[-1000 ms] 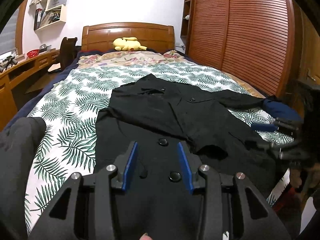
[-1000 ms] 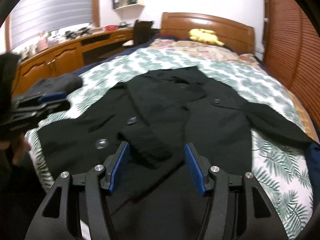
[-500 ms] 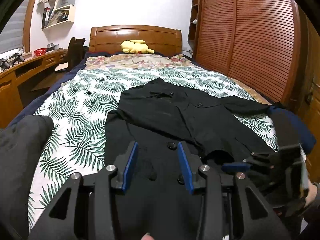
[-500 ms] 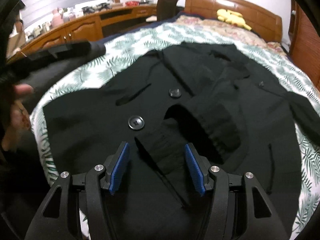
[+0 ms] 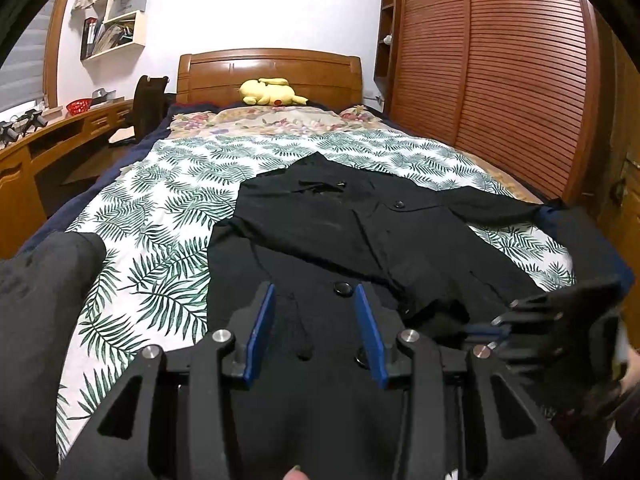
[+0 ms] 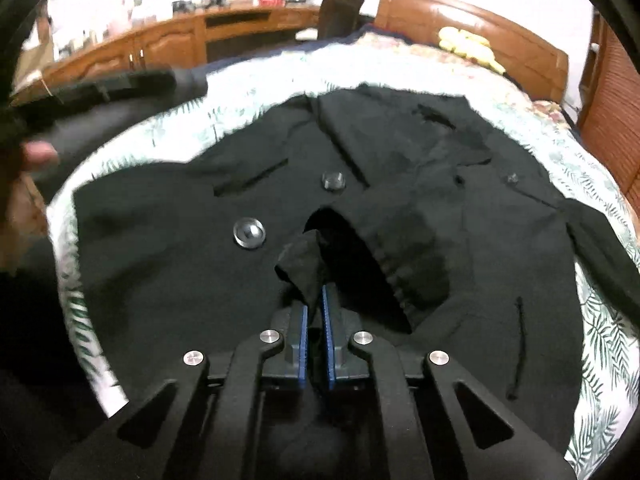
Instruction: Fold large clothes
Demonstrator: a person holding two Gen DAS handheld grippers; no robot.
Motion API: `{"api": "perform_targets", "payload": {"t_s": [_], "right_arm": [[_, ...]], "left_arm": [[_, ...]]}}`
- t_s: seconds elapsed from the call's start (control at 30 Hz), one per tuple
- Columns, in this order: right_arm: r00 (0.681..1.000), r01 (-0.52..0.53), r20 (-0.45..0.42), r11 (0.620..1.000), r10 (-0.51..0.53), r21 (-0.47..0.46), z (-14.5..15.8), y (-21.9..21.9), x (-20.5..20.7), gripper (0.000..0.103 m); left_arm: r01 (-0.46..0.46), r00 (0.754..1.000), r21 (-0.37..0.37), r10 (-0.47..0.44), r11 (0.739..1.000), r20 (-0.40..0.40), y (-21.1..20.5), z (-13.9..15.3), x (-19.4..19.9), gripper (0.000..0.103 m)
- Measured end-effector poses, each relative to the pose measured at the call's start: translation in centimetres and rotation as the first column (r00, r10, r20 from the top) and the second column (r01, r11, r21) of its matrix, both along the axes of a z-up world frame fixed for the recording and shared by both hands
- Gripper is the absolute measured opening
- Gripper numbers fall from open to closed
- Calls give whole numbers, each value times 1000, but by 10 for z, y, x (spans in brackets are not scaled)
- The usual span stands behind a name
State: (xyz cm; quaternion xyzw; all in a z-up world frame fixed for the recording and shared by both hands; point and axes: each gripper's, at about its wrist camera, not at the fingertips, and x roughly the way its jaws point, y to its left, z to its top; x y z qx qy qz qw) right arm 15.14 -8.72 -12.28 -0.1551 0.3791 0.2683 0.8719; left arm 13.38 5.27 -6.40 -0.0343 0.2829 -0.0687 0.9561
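Bedroom furniture rings a bed [image 5: 168,184] whose spread is printed with green fern leaves; a wooden desk [image 5: 44,148] runs along nine o'clock in the left wrist view, white wall shelves [image 5: 116,28] hang at eleven, a yellow plush toy [image 5: 272,93] lies against the wooden headboard [image 5: 272,72] at twelve, and slatted wardrobe doors [image 5: 512,68] fill two o'clock. A black coat [image 5: 360,236] lies spread front-up on the spread, collar toward the headboard, one sleeve stretched out toward three o'clock and the other folded across the chest. A separate dark garment [image 5: 44,280] sits bunched at eight o'clock beside the coat.

The left gripper [image 5: 316,328] hangs over the lower front of the coat at six o'clock, its blue-lined fingers [image 5: 260,332] well apart with nothing between them; a coat button [image 5: 343,288] shows in the gap. At four o'clock the right gripper appears blurred, low over the hem.

From the right wrist view, the right gripper [image 6: 315,320] has its blue pads [image 6: 327,332] pressed nearly together, pinching a raised fold of black cloth at the ribbed cuff [image 6: 392,256] of the folded sleeve. Two buttons [image 6: 249,233] lie just toward ten o'clock of that pinch.
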Motion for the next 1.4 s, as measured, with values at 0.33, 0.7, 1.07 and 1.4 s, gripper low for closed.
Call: {"api": "perform_targets", "payload": {"t_s": [0.33, 0.7, 1.07, 1.4], "right_arm": [[976, 110, 184, 993, -118, 50, 72, -52, -5, 3], [942, 287, 189, 958, -278, -22, 50, -108, 18, 4], [894, 432, 123, 902, -430, 14, 27, -175, 29, 48], [946, 313, 63, 947, -317, 67, 20, -184, 28, 49]], "left_arm": [[4, 1000, -1, -4, 1000, -8, 0, -1, 1, 40], [15, 1000, 13, -15, 1000, -20, -6, -2, 2, 40], [53, 997, 44, -51, 998, -56, -29, -9, 11, 40], [105, 991, 141, -92, 984, -95, -74, -9, 31, 41]]}}
